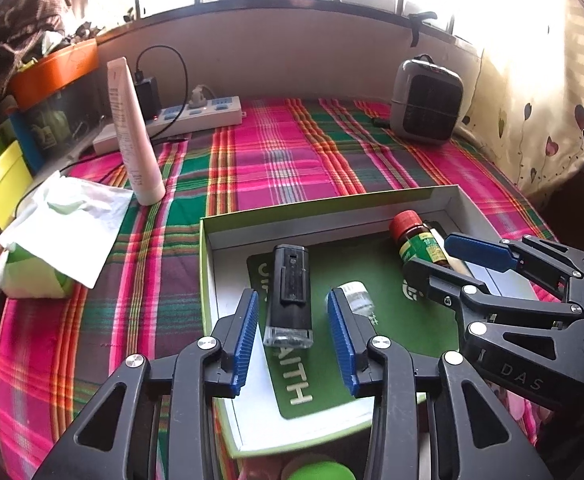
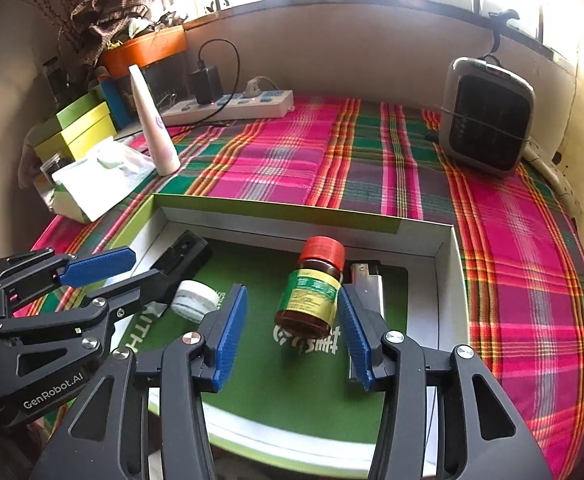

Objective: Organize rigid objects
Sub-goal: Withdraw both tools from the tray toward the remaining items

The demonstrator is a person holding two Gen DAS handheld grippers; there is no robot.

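Two grippers over a shallow cardboard box (image 1: 208, 264), frame centre. Left gripper (image 1: 293, 336) half-wide, ribbed blue pads clear of the black flat device (image 1: 290, 292) lying between. Right gripper (image 2: 292, 334) half-wide around a tilted brown bottle (image 2: 311, 288), red ribbed cap; contact unclear. Metal lighter (image 2: 367, 284) partly hidden. Plaid cloth (image 2: 523, 280) beneath.

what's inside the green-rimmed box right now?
In the box: a black device, a small white round container, a red-capped brown bottle lying down, and a silver item beside it, largely hidden by the bottle and right gripper.
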